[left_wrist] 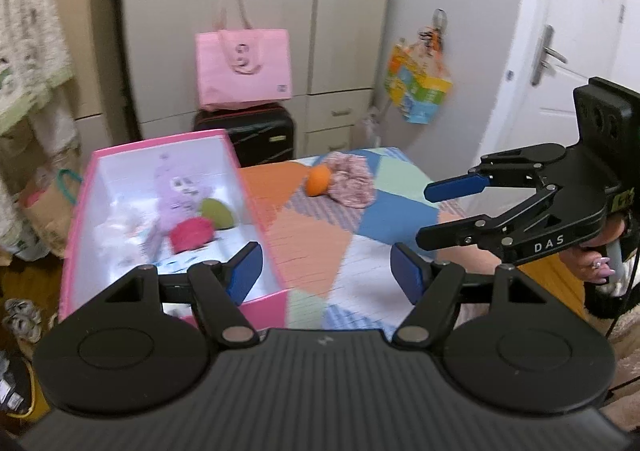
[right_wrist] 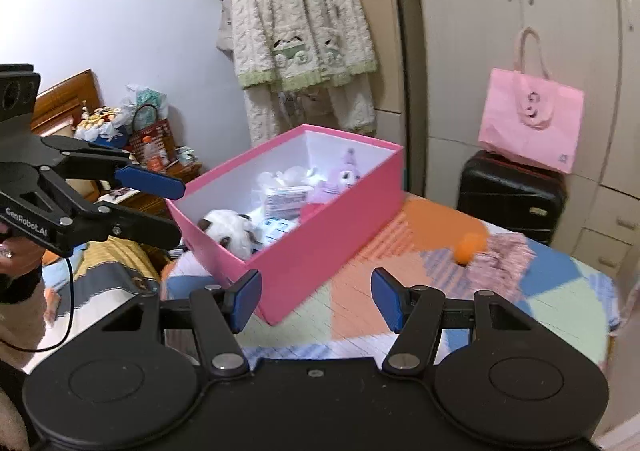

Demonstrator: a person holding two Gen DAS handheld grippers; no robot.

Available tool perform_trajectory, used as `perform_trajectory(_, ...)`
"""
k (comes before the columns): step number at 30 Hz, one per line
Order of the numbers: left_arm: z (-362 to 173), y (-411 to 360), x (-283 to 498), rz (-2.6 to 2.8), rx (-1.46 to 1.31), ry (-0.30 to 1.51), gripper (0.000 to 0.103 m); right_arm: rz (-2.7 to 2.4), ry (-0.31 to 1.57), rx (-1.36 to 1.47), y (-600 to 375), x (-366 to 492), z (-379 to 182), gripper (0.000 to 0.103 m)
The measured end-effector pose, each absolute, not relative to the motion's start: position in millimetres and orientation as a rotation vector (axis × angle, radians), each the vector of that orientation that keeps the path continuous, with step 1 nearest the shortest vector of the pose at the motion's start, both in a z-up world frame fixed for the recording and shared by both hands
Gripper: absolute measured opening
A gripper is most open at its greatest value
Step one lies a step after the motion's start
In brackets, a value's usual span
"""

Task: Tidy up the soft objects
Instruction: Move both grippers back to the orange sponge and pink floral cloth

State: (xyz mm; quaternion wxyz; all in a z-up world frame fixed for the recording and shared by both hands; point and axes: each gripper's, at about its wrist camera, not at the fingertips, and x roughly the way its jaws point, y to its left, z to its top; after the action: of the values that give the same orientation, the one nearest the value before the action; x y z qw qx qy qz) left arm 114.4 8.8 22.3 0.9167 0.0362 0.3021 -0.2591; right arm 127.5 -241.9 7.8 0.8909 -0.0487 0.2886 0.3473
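Note:
A pink box (left_wrist: 76,219) (right_wrist: 320,247) stands on the patchwork cloth of the table (left_wrist: 312,235). Inside lie a purple plush (left_wrist: 176,191) (right_wrist: 344,177), a red soft ball (left_wrist: 190,235), a green soft ball (left_wrist: 218,213), a white-and-brown plush (right_wrist: 234,233) and white soft items. An orange ball (left_wrist: 319,180) (right_wrist: 470,245) and a floral fabric piece (left_wrist: 352,181) (right_wrist: 502,255) lie on the cloth at the far side. My left gripper (left_wrist: 326,271) (right_wrist: 160,207) is open and empty by the box's near right corner. My right gripper (right_wrist: 316,297) (left_wrist: 430,215) is open and empty above the cloth.
A pink tote bag (left_wrist: 244,67) (right_wrist: 530,123) sits on a black suitcase (left_wrist: 256,135) (right_wrist: 512,191) before white wardrobes. A fluffy robe (right_wrist: 300,23) hangs on the wall. A cluttered wooden bedside stand (right_wrist: 132,155) is left of the box.

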Motion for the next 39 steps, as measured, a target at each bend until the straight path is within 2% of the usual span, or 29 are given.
perform_trajectory(8, 9.8, -40.5, 140.9, -0.599, 0.066, 0.640, 0.070, 0.644, 0.538, -0.131, -282.9, 124.3, -7.7, 0.069)
perform_trajectory(20, -13.4, -90.0, 195.6, -0.526, 0.020, 0.567, 0.070, 0.618, 0.433, -0.194, -314.0, 154.7, -36.1, 0.070)
perform_trajectory(29, -43.6, -117.4, 246.7, -0.446, -0.035, 0.539, 0.068, 0.582, 0.391, -0.297, -307.4, 188.9, -63.8, 0.076)
perform_trajectory(39, -89.0, -117.0, 325.8, -0.337, -0.246, 0.628, 0.064, 0.602, 0.356, -0.382, -289.0, 242.3, -92.0, 0.078)
